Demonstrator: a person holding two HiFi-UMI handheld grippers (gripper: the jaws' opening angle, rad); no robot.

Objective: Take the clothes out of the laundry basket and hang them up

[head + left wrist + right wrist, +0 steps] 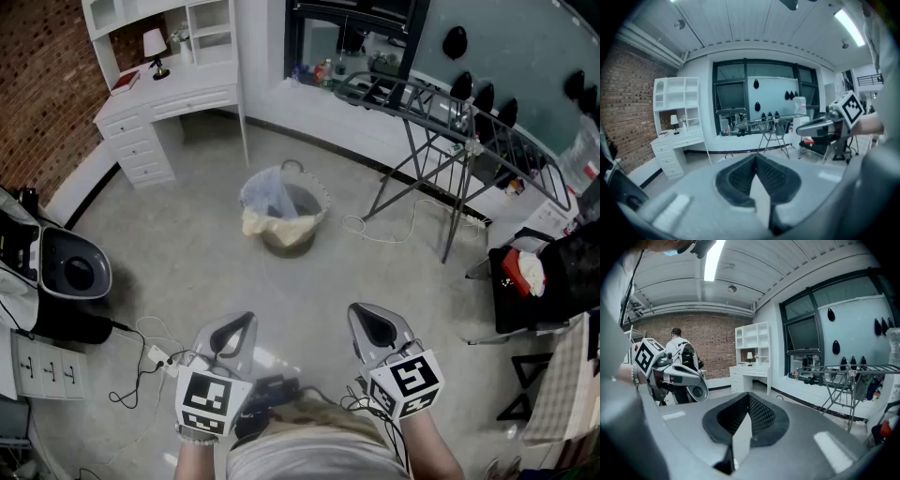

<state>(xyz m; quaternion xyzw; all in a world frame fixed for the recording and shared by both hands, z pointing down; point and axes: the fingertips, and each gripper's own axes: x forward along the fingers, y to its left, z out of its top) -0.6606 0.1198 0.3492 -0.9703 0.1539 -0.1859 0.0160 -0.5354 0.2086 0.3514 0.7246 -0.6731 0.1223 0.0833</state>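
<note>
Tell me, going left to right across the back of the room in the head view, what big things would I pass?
white desk → laundry basket → drying rack

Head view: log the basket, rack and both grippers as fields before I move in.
laundry basket: upright on the floor, ahead of both grippers, neither touching it
contents: pale yellow cloth and bluish cloth inside
drying rack: unfolded, right of the basket, no garment visible on it
left gripper: fingers together, empty
right gripper: fingers together, empty
stage: no garment hung yet
</note>
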